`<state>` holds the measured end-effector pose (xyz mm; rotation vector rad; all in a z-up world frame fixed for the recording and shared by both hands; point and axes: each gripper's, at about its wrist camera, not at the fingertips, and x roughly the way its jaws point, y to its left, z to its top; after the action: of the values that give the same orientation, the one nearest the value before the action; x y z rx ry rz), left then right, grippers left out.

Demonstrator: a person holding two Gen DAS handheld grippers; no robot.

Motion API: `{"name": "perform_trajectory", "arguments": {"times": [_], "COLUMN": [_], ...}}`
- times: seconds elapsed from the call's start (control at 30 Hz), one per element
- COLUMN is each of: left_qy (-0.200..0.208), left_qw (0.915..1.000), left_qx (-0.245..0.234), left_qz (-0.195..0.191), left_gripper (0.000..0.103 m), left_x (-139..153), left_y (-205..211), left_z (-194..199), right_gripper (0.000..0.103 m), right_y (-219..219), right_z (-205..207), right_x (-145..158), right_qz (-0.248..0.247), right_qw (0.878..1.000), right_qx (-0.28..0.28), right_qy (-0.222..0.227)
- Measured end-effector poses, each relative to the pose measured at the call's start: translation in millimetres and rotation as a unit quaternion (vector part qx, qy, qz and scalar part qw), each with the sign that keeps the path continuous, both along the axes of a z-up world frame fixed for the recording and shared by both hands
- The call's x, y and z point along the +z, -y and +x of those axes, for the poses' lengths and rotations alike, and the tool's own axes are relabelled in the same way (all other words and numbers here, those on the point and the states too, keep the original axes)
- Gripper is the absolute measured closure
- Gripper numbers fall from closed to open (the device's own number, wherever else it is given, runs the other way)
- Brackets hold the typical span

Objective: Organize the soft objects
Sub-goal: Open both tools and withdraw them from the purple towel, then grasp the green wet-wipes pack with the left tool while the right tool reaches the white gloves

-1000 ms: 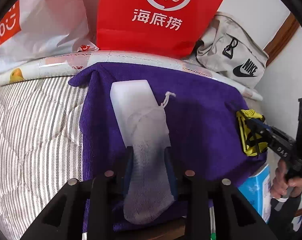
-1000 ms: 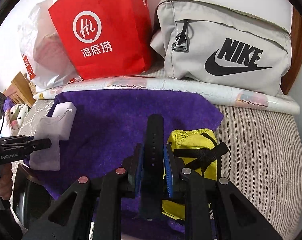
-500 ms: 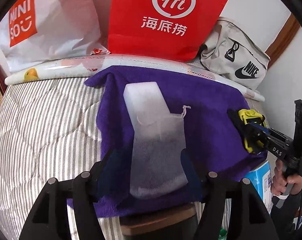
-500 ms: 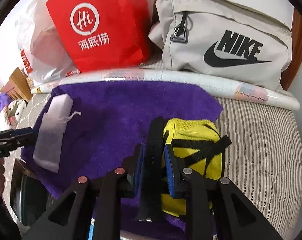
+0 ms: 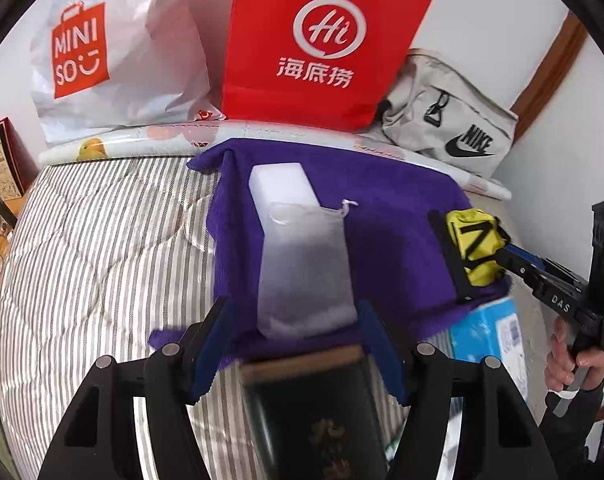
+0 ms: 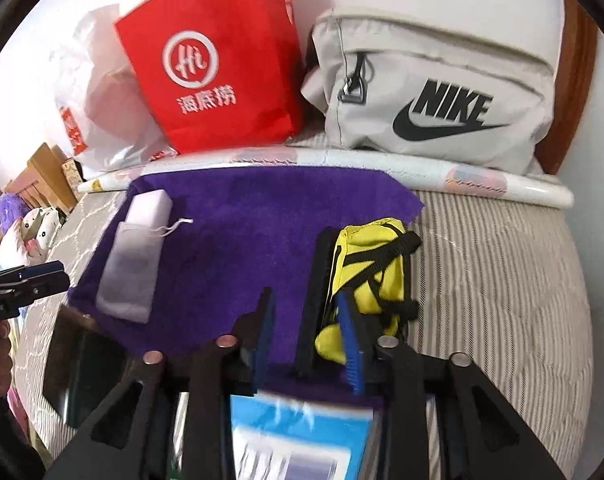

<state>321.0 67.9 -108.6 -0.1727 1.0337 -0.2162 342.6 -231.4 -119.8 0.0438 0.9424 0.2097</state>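
A purple towel (image 5: 382,216) (image 6: 238,232) lies spread on the striped bed. On its left part a white mesh drawstring pouch (image 5: 306,268) (image 6: 130,272) lies flat, partly over a white foam block (image 5: 280,184) (image 6: 150,208). On its right edge lie a black strap (image 6: 314,300) (image 5: 448,252) and a yellow pouch with black straps (image 6: 372,264) (image 5: 476,246). My left gripper (image 5: 292,354) is open and empty, just behind the mesh pouch. My right gripper (image 6: 308,338) is open, its jaws either side of the black strap's near end.
Against the wall stand a red Hi paper bag (image 5: 322,44) (image 6: 214,76), a white Miniso bag (image 5: 114,60) and a grey Nike bag (image 6: 430,96) (image 5: 454,128). A rolled printed mat (image 6: 326,160) lies behind the towel. A dark box (image 5: 314,412) and a blue box (image 6: 298,440) sit at the bed's near edge.
My left gripper opened, released the mesh pouch and drew back. My right gripper opened off the black strap, which now lies on the towel, and drew back too.
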Motion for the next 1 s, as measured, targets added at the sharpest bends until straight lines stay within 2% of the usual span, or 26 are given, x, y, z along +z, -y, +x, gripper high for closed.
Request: {"name": "perform_trajectory", "arguments": {"times": [0.27, 0.47, 0.63, 0.83, 1.0], "left_qy": [0.016, 0.022, 0.024, 0.01, -0.003], "left_qw": [0.9998, 0.9997, 0.9994, 0.9989, 0.9981], "left_qx": [-0.004, -0.01, -0.022, -0.046, -0.061], "left_qz": [-0.006, -0.01, -0.005, -0.003, -0.005], "left_gripper": [0.039, 0.039, 0.039, 0.039, 0.038], "left_x": [16.8, 18.6, 9.0, -16.9, -43.9], "left_y": [6.3, 13.1, 21.6, 32.9, 45.7], "left_z": [-53.4, -95.5, -130.1, -159.4, -166.8], "right_gripper": [0.063, 0.058, 0.058, 0.058, 0.058], "right_y": [-6.0, -14.9, -22.8, -22.4, -17.0], "right_z": [-71.1, -127.2, -164.7, -201.0, -219.5], "right_x": [31.7, 40.1, 28.9, 10.1, -6.1], "right_qz": [0.012, 0.025, 0.026, 0.042, 0.052], "right_qw": [0.999, 0.997, 0.997, 0.996, 0.997], "right_qx": [0.02, 0.045, 0.065, 0.063, 0.056], "right_qy": [0.034, 0.052, 0.043, 0.038, 0.029]}}
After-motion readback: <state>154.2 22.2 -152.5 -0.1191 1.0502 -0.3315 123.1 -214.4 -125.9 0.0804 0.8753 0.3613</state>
